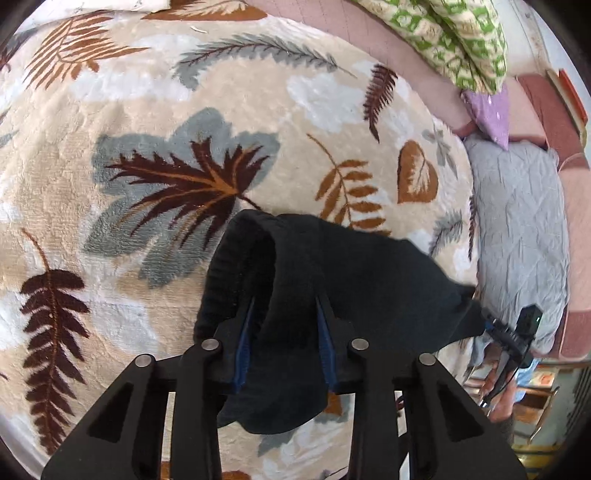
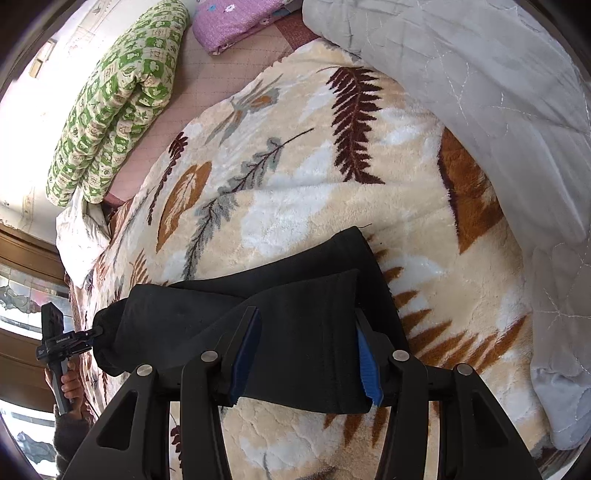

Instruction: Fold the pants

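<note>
Black pants (image 1: 369,266) hang stretched over the leaf-patterned blanket (image 1: 147,110), held up at two places. My left gripper (image 1: 285,297) is shut on a bunched, ribbed end of the pants, with its blue pads pressed into the fabric on both sides. My right gripper (image 2: 306,312) is shut on the other end of the pants (image 2: 184,314), where two folded layers fill the wide gap between its pads. The left wrist view shows the right gripper (image 1: 495,325) at the far right, pulling a corner taut. The right wrist view has the left gripper (image 2: 88,334) at the far left, with a hand (image 2: 68,384) on its handle.
The cream blanket (image 2: 295,184) covers most of the bed. A green patterned quilt (image 2: 110,103) and a purple pillow (image 2: 229,22) lie at its head on a pink mattress (image 1: 406,48). A grey quilt (image 2: 498,92) is heaped along one side.
</note>
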Demonstrator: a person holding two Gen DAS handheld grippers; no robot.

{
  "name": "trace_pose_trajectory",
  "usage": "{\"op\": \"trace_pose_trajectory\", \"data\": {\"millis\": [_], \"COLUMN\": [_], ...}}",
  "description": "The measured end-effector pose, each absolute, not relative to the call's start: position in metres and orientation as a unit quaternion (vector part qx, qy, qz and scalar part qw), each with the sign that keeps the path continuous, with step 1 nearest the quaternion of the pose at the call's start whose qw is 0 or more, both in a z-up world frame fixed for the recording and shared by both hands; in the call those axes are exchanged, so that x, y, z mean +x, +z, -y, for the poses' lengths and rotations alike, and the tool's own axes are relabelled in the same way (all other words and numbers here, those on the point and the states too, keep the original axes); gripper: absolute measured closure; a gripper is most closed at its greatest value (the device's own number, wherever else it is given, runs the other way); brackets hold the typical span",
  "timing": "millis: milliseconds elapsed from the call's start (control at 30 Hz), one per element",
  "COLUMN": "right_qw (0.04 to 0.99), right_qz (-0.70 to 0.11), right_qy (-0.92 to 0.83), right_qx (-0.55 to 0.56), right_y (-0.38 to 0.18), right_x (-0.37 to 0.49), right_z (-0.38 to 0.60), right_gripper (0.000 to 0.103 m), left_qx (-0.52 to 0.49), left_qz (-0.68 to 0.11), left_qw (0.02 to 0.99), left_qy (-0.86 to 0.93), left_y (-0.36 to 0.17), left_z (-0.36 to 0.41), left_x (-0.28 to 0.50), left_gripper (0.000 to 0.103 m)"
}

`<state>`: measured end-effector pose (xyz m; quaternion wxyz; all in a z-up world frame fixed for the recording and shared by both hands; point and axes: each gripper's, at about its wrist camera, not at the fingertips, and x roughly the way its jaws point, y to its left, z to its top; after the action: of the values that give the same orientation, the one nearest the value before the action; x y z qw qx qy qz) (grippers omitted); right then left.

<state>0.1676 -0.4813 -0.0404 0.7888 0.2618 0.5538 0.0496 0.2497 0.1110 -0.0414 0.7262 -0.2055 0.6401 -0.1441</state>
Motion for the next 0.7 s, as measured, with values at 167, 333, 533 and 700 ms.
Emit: {"op": "trace_pose_trajectory", "data": {"millis": [167, 333, 533, 700], "right_qw": [0.798, 0.821, 0.865, 0.879], "right_qz": [-0.562, -0.538, -0.459, -0.419], "right_qy": [0.051, 0.044, 0.074, 0.095], "right_qx": [0.211, 0.183, 0.191, 0.208], "right_y": [-0.036, -0.018, 0.028, 0.035], "right_x": [0.174, 0.173, 0.180, 0.176], "right_z": [0.469, 0.466, 0.459, 0.461], "right_gripper": [0.094, 0.097, 0.097, 0.097], "left_qx": [-0.273, -0.347, -0.384, -0.342], "left_qz": [-0.620, -0.600, -0.547, -0.571], "left_qw": [0.724, 0.711, 0.737, 0.737], "left_qy": [-0.127, -0.116, -0.105, -0.114], "left_y": [-0.041, -0.040, -0.005, -0.012], "left_z": [-0.120, -0.134, -0.162, -0.166], "left_x": [0.245, 0.245, 0.254, 0.255], "left_gripper": [0.090, 0.097, 0.097, 0.097]}}
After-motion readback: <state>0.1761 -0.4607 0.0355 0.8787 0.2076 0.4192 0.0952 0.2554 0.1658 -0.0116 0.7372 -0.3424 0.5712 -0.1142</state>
